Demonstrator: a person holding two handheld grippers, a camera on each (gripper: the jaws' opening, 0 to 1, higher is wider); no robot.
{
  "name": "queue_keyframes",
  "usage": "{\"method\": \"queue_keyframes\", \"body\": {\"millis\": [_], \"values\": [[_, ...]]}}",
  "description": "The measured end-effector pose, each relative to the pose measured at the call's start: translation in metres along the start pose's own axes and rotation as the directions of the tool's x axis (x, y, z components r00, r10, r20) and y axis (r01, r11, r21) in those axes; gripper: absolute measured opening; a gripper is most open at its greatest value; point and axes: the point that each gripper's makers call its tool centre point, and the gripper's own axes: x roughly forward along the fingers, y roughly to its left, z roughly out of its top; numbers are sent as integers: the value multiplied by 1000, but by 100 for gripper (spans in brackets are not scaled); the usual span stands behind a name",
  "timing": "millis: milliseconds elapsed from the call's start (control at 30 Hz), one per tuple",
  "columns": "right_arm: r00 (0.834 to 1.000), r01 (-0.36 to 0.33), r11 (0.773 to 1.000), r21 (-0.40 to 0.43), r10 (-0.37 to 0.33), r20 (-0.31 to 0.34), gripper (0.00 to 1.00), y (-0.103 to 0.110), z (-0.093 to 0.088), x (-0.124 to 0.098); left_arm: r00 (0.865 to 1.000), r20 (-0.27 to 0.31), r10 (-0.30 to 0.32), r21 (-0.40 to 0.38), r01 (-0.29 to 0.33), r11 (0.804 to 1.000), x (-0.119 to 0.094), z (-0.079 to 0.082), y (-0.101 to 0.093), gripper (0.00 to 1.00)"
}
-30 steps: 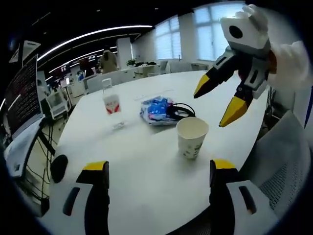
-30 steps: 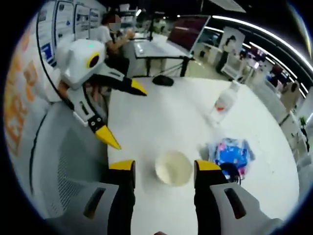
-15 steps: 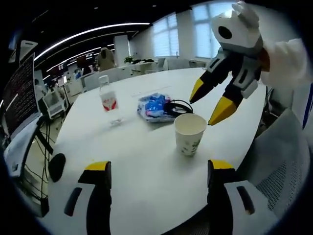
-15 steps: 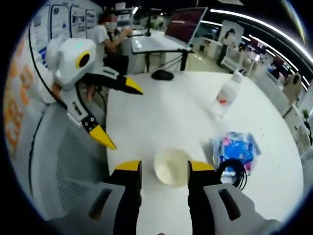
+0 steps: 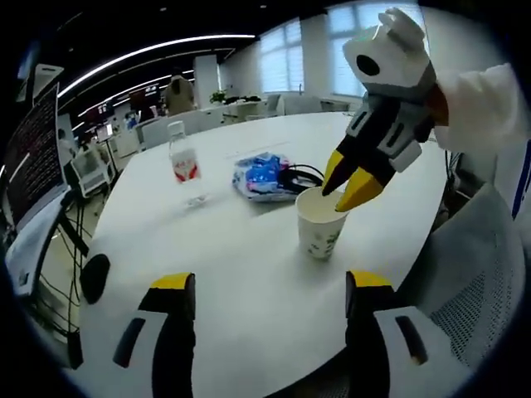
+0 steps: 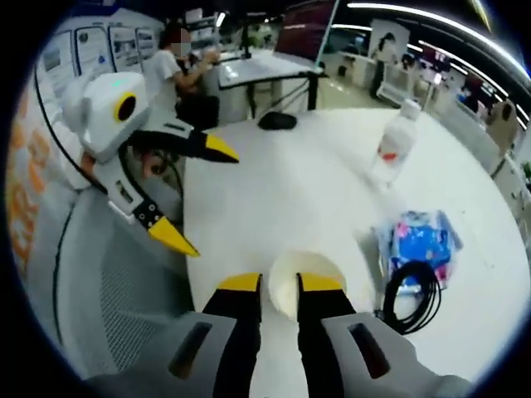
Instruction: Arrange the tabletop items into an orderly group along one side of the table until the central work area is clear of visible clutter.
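Left gripper view, centre right: the right gripper (image 5: 348,184) has its fingers pinched on the rim of the paper cup (image 5: 319,224) standing on the white table (image 5: 249,265). Left gripper (image 6: 187,195), upper left of the right gripper view, gapes wide, holding nothing.

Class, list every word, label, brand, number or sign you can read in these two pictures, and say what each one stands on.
No text can be read.
Water bottle: red and white label, print too blurred.
Paper cup: small green marks, too small to read.
Blue packet: pattern, no legible words.
Wall posters: text too small.
Dark screen: reddish lines, unreadable.
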Motion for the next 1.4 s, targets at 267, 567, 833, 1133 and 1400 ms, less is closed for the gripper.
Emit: {"method": "queue_keyframes", "body": {"millis": [267,567,833,1133,1400], "values": [[1000,3,1000,-4,-3,12,0,3,6,0,1000,1,11,4,-11,1000,-1,0,2,72],[1000,-24,1000,19,23,20,20,7,13,-11,1000,-8,14,12,-14,1000,-1,-2,2,71],[982,-60,987,-151,31,-186,23,11,-19,15,1000,-8,17,18,-17,1000,-1,-2,3,70],[971,-98,983,-155,61,-230,3,16,-28,30,1000,-14,27,31,-26,999,-1,-3,4,70],[977,-79,984,-160,45,-207,0,1,-12,17,999,-20,32,30,-32,999,-2,-4,6,68]]}}
